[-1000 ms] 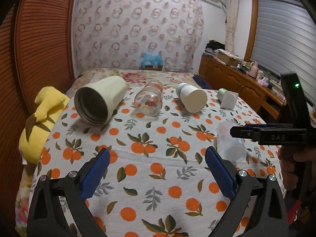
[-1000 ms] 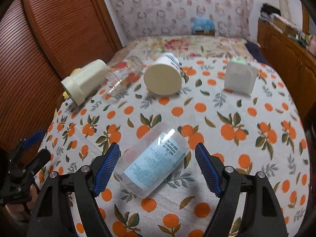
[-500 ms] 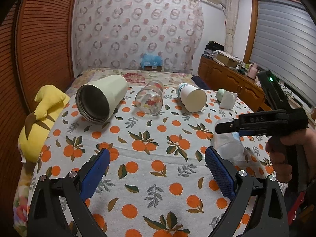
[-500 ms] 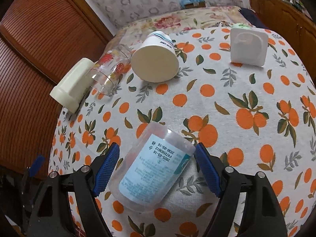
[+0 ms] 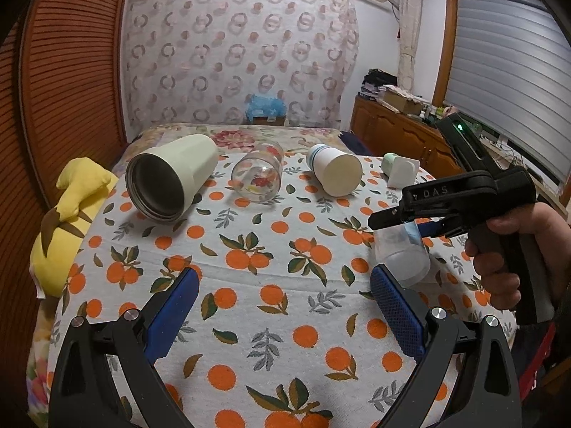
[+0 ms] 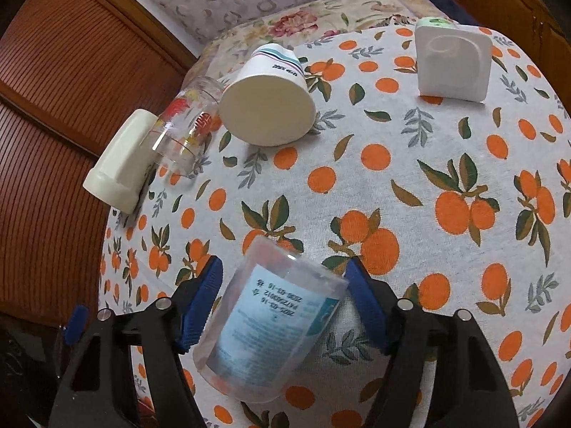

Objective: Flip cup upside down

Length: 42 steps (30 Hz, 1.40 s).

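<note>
Flipping has not begun, by my reading: the translucent plastic cup [image 6: 271,324] lies on its side on the orange-print cloth [image 6: 410,178], printed label up, and nothing about it looks lifted or turned. What is left is the whole of it: close on the cup, raise it, turn it over and set it down on its rim. My right gripper [image 6: 282,303] straddles the cup with its blue pads [image 6: 200,303] on either flank, jaws spread about as wide as the cup; I cannot tell whether the pads touch its wall, but they are not squeezing it. My left gripper [image 5: 285,306] hangs wide and holds nothing, over bare cloth, with the cup just beside its right pad in that view.
</note>
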{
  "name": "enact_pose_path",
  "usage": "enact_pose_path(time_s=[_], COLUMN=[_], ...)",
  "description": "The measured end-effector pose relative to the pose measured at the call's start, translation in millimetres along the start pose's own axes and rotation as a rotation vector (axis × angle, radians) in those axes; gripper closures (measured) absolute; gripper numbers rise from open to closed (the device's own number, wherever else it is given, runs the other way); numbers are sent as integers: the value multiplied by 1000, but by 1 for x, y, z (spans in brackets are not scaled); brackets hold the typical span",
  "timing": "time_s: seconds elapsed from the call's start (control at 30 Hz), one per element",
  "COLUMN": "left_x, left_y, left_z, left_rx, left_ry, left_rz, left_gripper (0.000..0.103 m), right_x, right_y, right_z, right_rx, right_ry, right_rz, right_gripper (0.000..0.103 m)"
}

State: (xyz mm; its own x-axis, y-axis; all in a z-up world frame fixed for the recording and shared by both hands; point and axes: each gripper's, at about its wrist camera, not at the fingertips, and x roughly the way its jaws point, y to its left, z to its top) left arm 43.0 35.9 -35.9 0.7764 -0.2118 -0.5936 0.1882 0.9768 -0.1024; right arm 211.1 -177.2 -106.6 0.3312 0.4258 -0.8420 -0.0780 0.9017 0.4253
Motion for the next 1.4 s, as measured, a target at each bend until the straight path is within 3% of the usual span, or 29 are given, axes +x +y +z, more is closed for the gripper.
enact_pose_path(time_s=[0.07, 0.2, 0.47, 0.6, 1.03, 1.4], left_x=[0, 0, 1, 2, 3, 5], left_y=[0, 0, -1, 3, 10, 10], left_z=[0, 0, -2, -2, -1, 2], left_rx=[-3, -2, 1, 0, -13, -17], left_ry=[0, 0, 4, 9, 1, -6], left_rz=[1, 3, 12, 18, 40, 54], left_gripper=[10, 10, 10, 10, 10, 10], right_x=[0, -3, -25, -27, -47, -33], right_y=[-1, 6, 35, 42, 65, 67], right_z=[2, 5, 15, 18, -22, -46], right_rx=[9, -30, -250, -338, -621, -691], right_ry=[5, -11, -221, -283, -437, -446], right_rz=[6, -4, -57, -96, -245, -264], right_gripper=[38, 40, 41, 42, 42, 42])
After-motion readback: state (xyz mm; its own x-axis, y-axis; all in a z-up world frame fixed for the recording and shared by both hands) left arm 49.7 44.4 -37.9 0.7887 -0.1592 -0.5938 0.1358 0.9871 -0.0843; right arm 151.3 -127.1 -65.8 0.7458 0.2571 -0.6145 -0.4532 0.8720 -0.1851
